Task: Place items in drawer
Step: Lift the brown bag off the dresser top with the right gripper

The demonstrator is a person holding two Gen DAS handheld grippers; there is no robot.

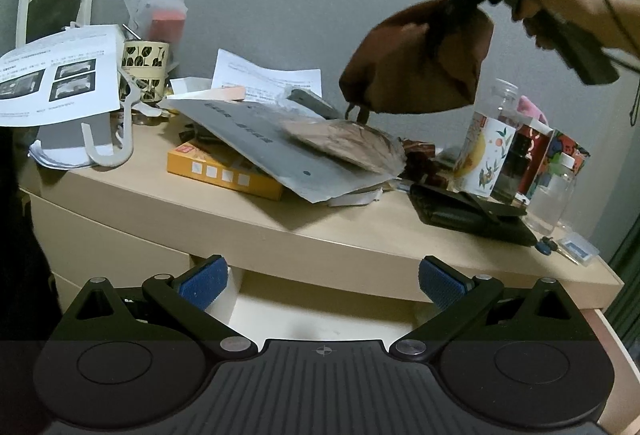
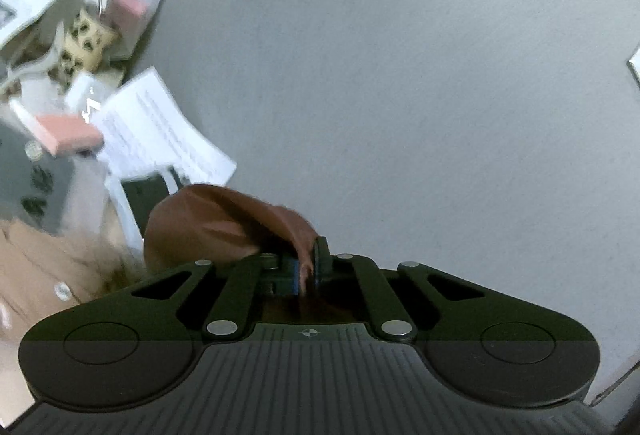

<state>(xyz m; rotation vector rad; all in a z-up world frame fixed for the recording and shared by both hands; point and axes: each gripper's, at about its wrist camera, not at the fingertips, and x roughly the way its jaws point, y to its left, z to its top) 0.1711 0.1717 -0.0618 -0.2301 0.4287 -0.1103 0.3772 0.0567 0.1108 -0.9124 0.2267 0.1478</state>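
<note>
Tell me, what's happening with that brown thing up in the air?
A person is tidying a messy beige dresser top. The right claw is shut on a soft brown fabric pouch, holding it up above the clutter. The left claw is open and empty, facing the open drawer below. The pouch isn't in the drawer yet.

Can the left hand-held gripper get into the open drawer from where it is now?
Probably yes: the left hand-held gripper is open, right before the open drawer, with nothing between them.

Left wrist view looks level across the cluttered tabletop (image 1: 280, 231) toward the wall; right wrist view faces that wall close up, sharing the papers (image 2: 160, 131) at nine o'clock.
</note>
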